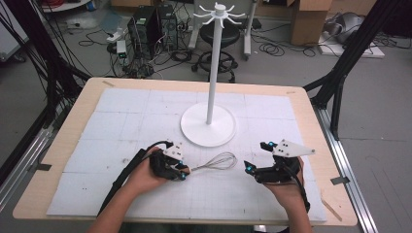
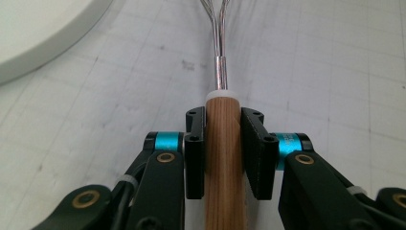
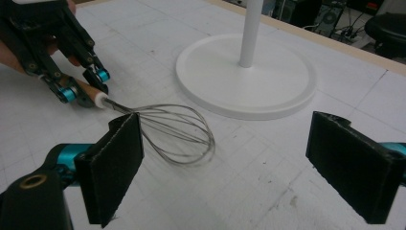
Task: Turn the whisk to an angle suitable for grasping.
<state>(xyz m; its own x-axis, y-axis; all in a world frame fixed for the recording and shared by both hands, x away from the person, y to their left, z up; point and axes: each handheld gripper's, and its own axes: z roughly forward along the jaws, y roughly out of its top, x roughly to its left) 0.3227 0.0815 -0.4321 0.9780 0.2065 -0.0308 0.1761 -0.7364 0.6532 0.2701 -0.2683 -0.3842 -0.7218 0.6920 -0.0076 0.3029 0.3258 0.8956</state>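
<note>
**Left gripper clamping the whisk's wooden handle**

The left gripper [image 1: 180, 169] is squeezing the whisk [image 1: 214, 162] by its wooden handle [image 2: 223, 158], wire loops lying on the white mat [image 1: 126, 121] between both hands. The right gripper [image 1: 257, 156] is waiting just beside the loops, jaws spread wide and holding nothing. Farther off, the white hook stand [image 1: 210, 102] is rising from its round base.

A light wooden table [image 1: 58, 160] is covered across most of its top by a white gridded mat [image 1: 121, 121], on which the round base of a white stand [image 1: 208, 127] is set, with a wire whisk [image 1: 216, 162] nearby.
</note>
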